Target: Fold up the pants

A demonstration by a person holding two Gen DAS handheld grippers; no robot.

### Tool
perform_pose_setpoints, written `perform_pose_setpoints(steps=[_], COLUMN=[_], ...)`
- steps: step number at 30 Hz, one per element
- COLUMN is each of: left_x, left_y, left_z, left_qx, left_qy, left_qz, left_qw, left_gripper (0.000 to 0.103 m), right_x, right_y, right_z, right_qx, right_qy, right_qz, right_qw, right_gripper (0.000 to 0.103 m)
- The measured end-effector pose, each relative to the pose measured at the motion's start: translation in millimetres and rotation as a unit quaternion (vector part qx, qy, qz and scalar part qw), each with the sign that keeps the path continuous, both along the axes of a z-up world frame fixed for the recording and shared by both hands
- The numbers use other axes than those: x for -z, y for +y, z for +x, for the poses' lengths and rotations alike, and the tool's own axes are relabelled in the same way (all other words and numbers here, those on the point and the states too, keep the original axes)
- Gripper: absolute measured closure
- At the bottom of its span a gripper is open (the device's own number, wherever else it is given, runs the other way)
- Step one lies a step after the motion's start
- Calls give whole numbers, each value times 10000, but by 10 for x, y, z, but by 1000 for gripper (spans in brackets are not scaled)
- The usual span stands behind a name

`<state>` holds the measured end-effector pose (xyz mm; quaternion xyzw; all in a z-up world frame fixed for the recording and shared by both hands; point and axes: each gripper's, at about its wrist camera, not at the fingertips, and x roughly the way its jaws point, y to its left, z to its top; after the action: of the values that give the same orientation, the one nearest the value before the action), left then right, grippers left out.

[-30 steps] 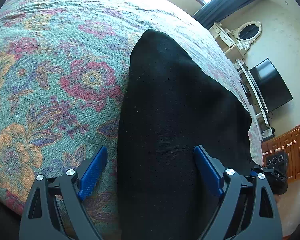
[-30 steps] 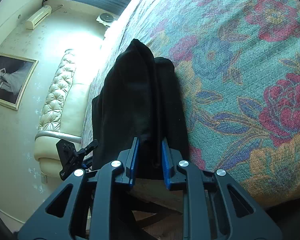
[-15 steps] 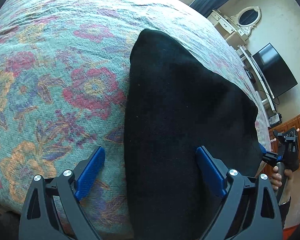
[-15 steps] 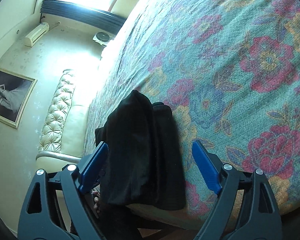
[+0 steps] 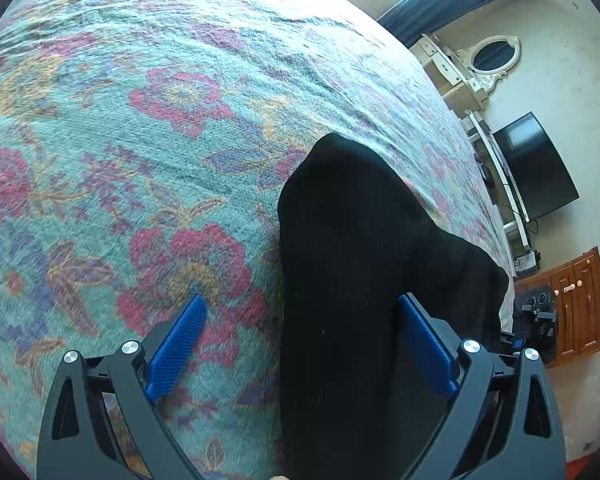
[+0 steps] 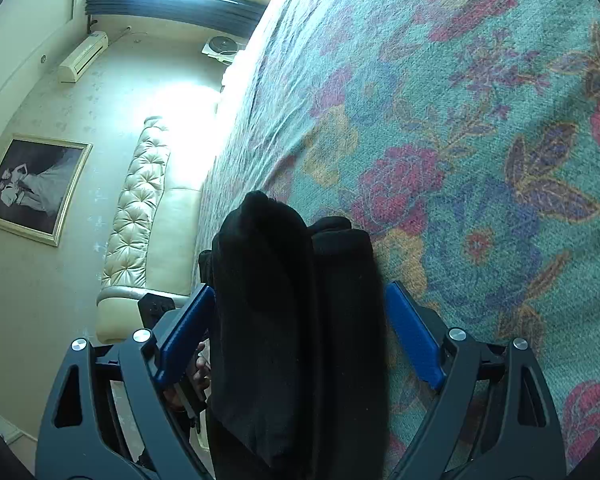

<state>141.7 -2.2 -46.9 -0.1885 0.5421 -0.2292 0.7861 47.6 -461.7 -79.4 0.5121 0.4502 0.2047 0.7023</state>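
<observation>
One pair of black pants (image 5: 356,280) lies folded on the flowery bed cover (image 5: 140,140), near its edge. Two grippers hang over it: the left gripper (image 5: 302,344) and right gripper (image 6: 296,332) both gape wide, holding nothing.

Both wrist views look closely down at the same pants (image 5: 360,280) from opposite ends.

Your left gripper (image 5: 302,346) stands with its jaws spread wide over the near edge of the bed. The black pants (image 5: 356,280) lie as a long folded strip on the floral bedspread (image 5: 140,140), running from between your blue fingers (image 5: 176,346) toward the far right. The right finger overlaps the fabric; the left finger sits over bare bedspread. A television (image 5: 534,166) hangs at far right.
</observation>
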Motion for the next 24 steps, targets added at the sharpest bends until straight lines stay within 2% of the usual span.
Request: perform_pose_setpoints(steps=[5,9,13,14,15,16,18,21,23,24], left_x=[64,102,103,112,110,109,93,65,63,51], left_y=[-90,-126,-167,-135,-139,-143,-183,-296,-341,-354], left_z=[247,344,374,384,385,383,392,392,362,351], left_qx=[16,-115,65,110,141,148,146,131,182,222], left_qy=[94,166,88,78,70,73,73,-61,-217,-326], left_qz=[-347,-455,-366,-344,-324,-307,-201,69,289,393], left_qw=[9994,9988,9993,9993,9994,9994,9997,9999,9992,9984], left_gripper=[8,6,6,6,6,6,6,6,8,33], right_x=[41,50,31,35,38,62,115,158,170,179], right_y=[-92,-16,65,81,97,102,93,62,57,48], right_z=[192,364,464,466,478,483,471,446,427,413], right_qx=[260,65,-235,-295,-344,-360,-382,-361,-352,-355], right_qy=[-106,-186,-285,-272,-243,-189,-133,-160,-196,-214], right_qz=[195,62,-118,-209,-315,-382,-389,-314,-280,-266], right_qw=[9994,9998,9992,9990,9986,9984,9984,9987,9988,9988], right_gripper=[16,16,16,22,35,40,58,68,70,71])
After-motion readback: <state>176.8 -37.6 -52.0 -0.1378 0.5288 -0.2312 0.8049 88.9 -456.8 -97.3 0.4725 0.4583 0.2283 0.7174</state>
